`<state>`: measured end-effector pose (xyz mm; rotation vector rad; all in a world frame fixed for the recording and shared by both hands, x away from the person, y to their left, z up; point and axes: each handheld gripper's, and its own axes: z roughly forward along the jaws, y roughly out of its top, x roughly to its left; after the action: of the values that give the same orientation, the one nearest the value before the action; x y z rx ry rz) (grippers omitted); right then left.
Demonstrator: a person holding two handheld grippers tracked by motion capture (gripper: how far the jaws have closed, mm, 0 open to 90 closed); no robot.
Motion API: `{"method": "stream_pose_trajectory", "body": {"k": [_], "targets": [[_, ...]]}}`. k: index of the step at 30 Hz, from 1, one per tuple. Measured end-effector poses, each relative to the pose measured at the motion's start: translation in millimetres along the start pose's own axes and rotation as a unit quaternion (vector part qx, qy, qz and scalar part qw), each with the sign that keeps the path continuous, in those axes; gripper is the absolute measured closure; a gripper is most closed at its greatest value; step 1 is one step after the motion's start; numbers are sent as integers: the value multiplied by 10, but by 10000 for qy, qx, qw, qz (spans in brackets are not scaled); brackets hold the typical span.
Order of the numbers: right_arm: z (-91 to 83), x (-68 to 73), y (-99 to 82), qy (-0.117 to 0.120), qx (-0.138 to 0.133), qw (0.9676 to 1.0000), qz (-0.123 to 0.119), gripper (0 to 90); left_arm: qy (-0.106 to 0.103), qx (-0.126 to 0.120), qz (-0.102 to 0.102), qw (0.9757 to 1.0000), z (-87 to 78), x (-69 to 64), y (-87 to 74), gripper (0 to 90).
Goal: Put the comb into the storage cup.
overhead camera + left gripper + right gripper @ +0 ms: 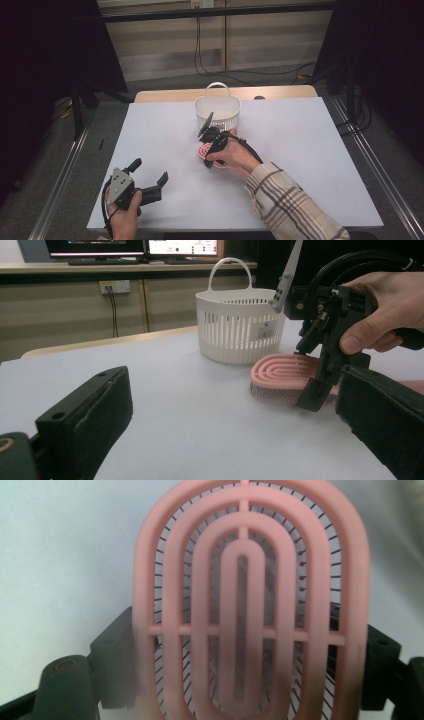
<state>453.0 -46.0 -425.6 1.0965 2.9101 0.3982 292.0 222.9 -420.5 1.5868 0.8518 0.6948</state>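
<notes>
So the right gripper [206, 161] clamped the pink oval plastic hairbrush [204, 150] at frame centre, not yet in the white slotted plastic basket [218, 111]; the left gripper [150, 176] gaped empty.

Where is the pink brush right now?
In the high view, the pink brush lies mid-table, just in front of the white basket, with the right tongs straddling it.

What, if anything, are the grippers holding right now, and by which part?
The right gripper straddles the pink brush across its head's sides; a firm clamp cannot be told. The left gripper holds nothing.
</notes>
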Motion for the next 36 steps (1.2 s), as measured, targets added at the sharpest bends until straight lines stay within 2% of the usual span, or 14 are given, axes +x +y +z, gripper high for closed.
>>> {"method": "stream_pose_trajectory", "body": {"k": [4, 8, 19, 28, 36], "targets": [[-1, 4, -5, 21, 63, 10000, -4, 200, 0, -2, -7, 10000, -4, 1, 0, 19], [-18, -9, -18, 142, 145, 9998, 30, 201, -4, -6, -14, 10000, -3, -3, 1, 19], [-116, -24, -42, 156, 112, 9998, 43, 202, 0, -11, -41, 10000, 2, -7, -2, 19], [-247, -27, -39, 259, -39, 9997, 35, 201, 1, -3, -44, 10000, 2, -6, -2, 19], [-357, -54, -56, 283, -178, 9994, 133, 201, -2, 6, -47, 10000, 3, -6, -4, 19]]}}
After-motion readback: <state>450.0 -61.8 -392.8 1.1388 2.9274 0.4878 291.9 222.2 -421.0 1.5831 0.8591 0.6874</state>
